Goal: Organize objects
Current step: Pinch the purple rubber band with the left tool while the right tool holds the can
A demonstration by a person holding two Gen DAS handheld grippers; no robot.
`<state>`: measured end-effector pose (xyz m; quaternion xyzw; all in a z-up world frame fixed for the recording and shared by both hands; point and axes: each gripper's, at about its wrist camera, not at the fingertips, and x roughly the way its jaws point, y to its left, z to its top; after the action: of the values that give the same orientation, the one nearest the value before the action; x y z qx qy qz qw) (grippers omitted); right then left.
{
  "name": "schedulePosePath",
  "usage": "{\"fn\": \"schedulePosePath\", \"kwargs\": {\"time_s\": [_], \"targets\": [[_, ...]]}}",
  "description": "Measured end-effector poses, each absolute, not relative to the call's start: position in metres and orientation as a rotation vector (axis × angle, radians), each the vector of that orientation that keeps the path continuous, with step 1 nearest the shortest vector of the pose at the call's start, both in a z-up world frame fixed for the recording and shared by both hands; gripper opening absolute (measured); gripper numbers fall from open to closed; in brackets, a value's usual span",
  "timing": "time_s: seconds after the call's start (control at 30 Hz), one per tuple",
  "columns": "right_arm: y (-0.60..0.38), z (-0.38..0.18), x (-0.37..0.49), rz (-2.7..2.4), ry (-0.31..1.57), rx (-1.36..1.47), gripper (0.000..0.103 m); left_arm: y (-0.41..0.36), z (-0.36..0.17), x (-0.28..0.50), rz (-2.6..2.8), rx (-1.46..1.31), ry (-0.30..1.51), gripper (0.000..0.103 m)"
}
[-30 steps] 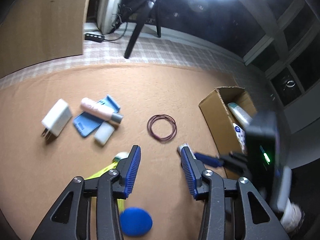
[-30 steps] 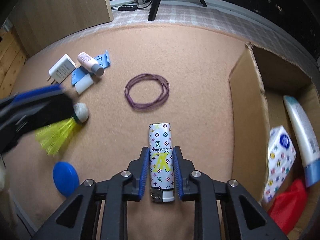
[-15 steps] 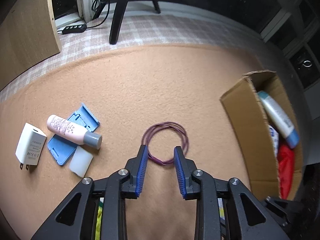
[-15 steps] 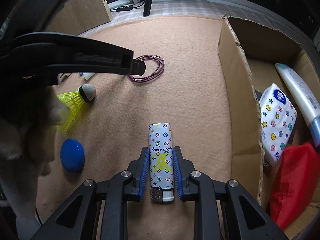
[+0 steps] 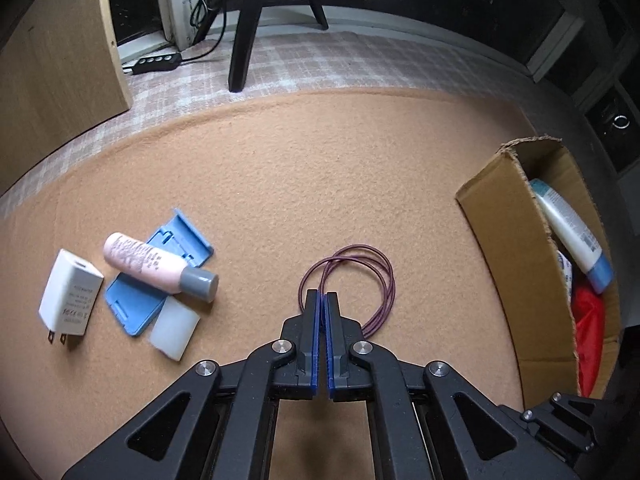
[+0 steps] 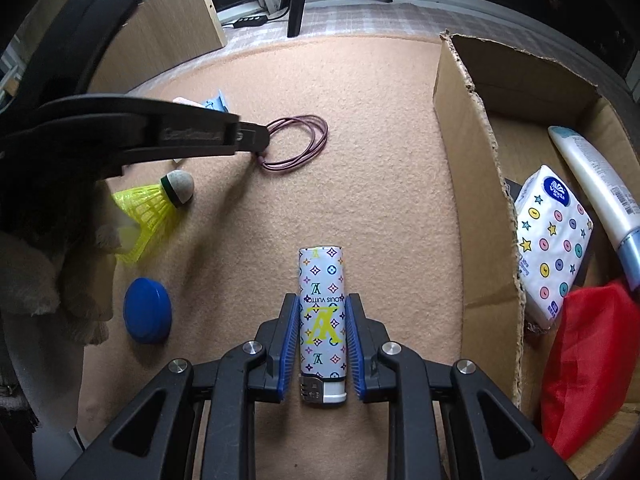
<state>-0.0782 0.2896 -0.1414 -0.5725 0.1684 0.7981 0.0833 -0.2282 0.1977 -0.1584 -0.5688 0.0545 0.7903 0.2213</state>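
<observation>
Both tools loaded, box part-filled, several items left on table.

Left to right: charger [image 5: 71, 294], pink bottle [image 5: 160, 268] on blue holder [image 5: 158, 280], white cap [image 5: 174, 326], shuttlecock [image 6: 154, 208] and blue disc [image 6: 147, 311] lie loose on the table [image 5: 320, 168]. Left tool [image 5: 322, 300] is pinched together on the near edge of the cord loop [image 5: 360, 280]. Right tool [image 6: 322, 320] is clamped on the lighter [image 6: 322, 312], beside the box [image 6: 476, 208]. Box holds tissues [image 6: 554, 240], tube [image 6: 596, 184], red bag [image 6: 588, 364]. Roughly a third done, I judge.
</observation>
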Motion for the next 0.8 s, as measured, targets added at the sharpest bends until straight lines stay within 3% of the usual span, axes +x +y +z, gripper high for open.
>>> {"fn": "schedulePosePath", "kwargs": {"time_s": [0.43,0.8], "targets": [[0.308,-0.102,-0.064,2.469,0.613,-1.606,0.021,0.172,-0.091,-0.209,2.237,-1.411,0.022,0.001],[0.348,-0.049,-0.023,2.509,0.65,-1.43,0.021,0.209,-0.044,-0.189,2.199,-1.271,-0.033,0.001]]}}
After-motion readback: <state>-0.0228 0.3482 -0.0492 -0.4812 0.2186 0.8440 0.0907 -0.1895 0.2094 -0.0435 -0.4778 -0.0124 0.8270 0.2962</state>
